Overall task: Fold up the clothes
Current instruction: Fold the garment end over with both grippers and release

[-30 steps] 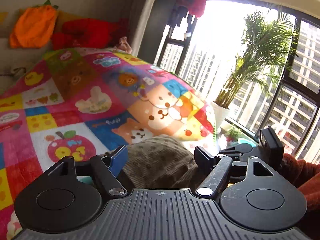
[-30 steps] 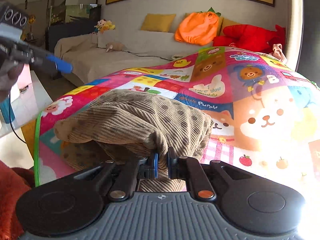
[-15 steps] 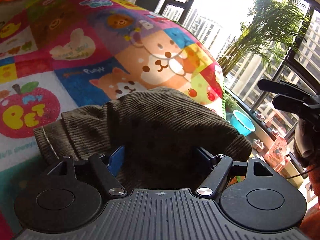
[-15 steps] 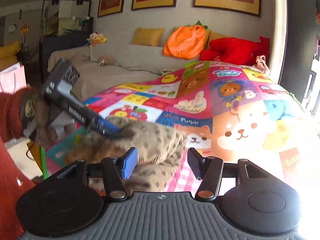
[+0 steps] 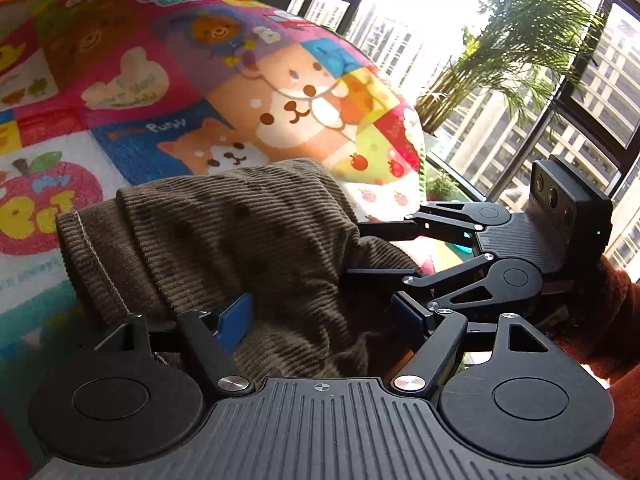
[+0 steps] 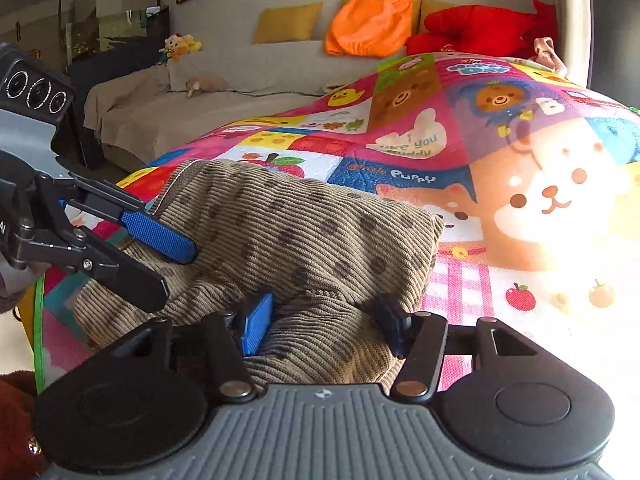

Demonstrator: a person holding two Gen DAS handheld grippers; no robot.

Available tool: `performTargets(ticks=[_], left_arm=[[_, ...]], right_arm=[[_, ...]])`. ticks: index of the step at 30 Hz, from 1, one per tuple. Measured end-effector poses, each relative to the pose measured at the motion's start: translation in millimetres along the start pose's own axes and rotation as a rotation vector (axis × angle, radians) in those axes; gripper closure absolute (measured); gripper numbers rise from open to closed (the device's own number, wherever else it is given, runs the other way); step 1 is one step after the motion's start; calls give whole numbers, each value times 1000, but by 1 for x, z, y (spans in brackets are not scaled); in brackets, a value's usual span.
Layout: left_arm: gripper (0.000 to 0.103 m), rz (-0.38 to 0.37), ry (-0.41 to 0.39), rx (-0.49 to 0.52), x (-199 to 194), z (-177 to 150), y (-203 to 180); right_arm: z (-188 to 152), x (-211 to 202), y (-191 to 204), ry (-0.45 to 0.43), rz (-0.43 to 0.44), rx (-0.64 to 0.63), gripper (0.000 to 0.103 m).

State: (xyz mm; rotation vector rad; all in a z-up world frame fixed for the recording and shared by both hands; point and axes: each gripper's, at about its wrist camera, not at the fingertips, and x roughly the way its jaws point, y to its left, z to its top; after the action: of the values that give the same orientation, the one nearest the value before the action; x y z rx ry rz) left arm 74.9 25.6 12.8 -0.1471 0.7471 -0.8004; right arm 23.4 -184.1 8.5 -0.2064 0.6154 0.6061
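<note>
Right tongs tips buried in corduroy garment; mat washed out by glare.

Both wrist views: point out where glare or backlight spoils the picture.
Left wrist view: the window is blown out white, so the brown garment in front of it looks dark and backlit. Right wrist view: sunlight washes out the play mat at the right edge, fading its print, while the garment is evenly lit.

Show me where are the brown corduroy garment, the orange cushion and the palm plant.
brown corduroy garment (image 6: 304, 236): right wrist view, top folded layer.
orange cushion (image 6: 370, 22): right wrist view, middle of its front.
palm plant (image 5: 516, 36): left wrist view, on the green fronds.
</note>
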Motion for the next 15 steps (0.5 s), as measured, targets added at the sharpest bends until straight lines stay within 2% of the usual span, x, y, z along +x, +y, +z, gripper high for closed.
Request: performTargets(ticks=[1, 2, 4, 5, 8, 11, 13, 14, 15], left_arm=[[21, -13, -39, 18, -8, 8, -2], [15, -23, -78, 37, -15, 15, -4], [8, 3, -151, 90, -26, 32, -4], [8, 26, -161, 106, -26, 39, 0], [8, 101, -103, 76, -6, 54, 28], [8, 138, -12, 5, 18, 49, 62], [8, 122, 9, -48, 25, 40, 78], [8, 105, 5, -73, 25, 35, 84], [9, 90, -8, -90, 21, 31, 87]], right_arm=[[-2, -4, 0, 12, -7, 4, 45], [-4, -8, -1, 28, -15, 9, 41], [-10, -14, -3, 71, -23, 41, 32], [-15, -15, -5, 103, -20, 74, 30], [-31, -14, -13, 160, 8, 213, 27], [-36, -15, -6, 138, -3, 224, 25], [-36, -13, -2, 122, -2, 201, 32], [-35, -11, 0, 114, -2, 180, 41], [-31, -6, -2, 114, 3, 163, 45]])
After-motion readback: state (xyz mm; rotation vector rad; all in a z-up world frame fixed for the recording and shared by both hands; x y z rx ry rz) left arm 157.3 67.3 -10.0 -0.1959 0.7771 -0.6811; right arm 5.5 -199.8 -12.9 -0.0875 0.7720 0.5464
